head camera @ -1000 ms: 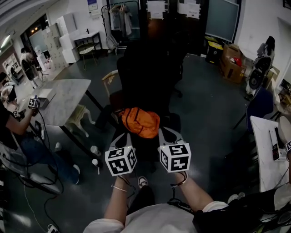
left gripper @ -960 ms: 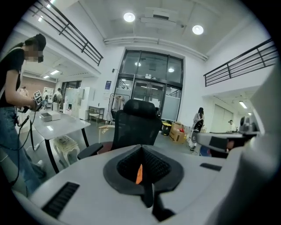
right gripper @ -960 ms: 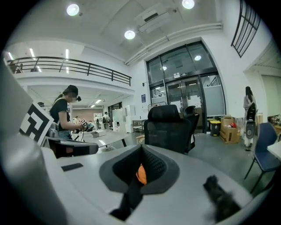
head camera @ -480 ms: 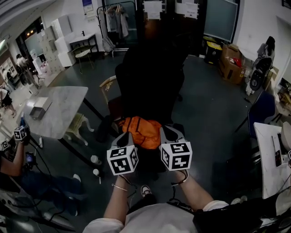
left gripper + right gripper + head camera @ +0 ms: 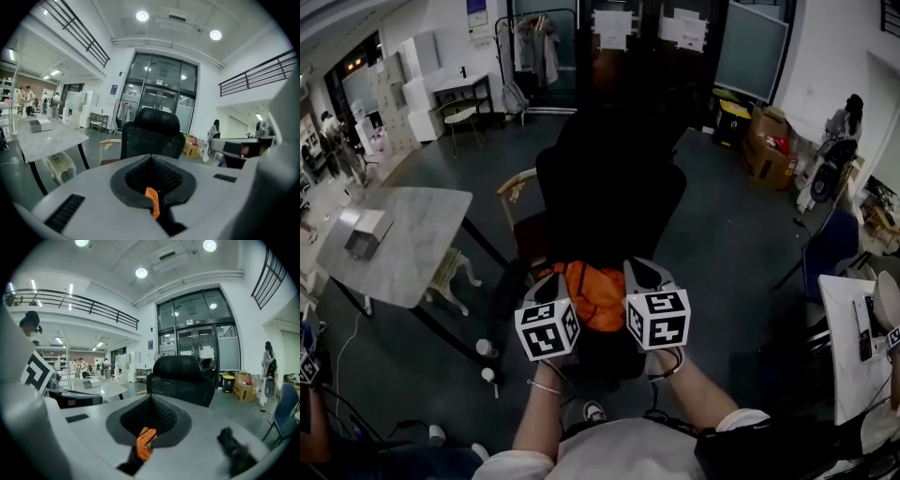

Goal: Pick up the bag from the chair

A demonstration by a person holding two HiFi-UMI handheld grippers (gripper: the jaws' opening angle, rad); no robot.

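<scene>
The grasp is made, and the step in hand looks like the lift. The left gripper has its jaws together, pinching a thin strip of the orange bag. That strip shows as a narrow sliver at the seam of the pads in the left gripper view. The right gripper is clamped the same way on a thicker fold of orange fabric with a zip-like edge.

In the head view the bag hangs or rests between the two grippers, with the left one at its 9 o'clock and the right one at its 3 o'clock. It sits at 6 o'clock from the back of the black chair, over the front of the seat. The seat is too dark to tell whether the bag has cleared it.

Both grips hold only a little cloth, so my guess is that they could slip under the bag's weight. The next move calls for raising both grippers together, level with each other and both kept clamped, until the bag hangs clear of the chair. It should then come toward 6 o'clock, away from the chair.
</scene>
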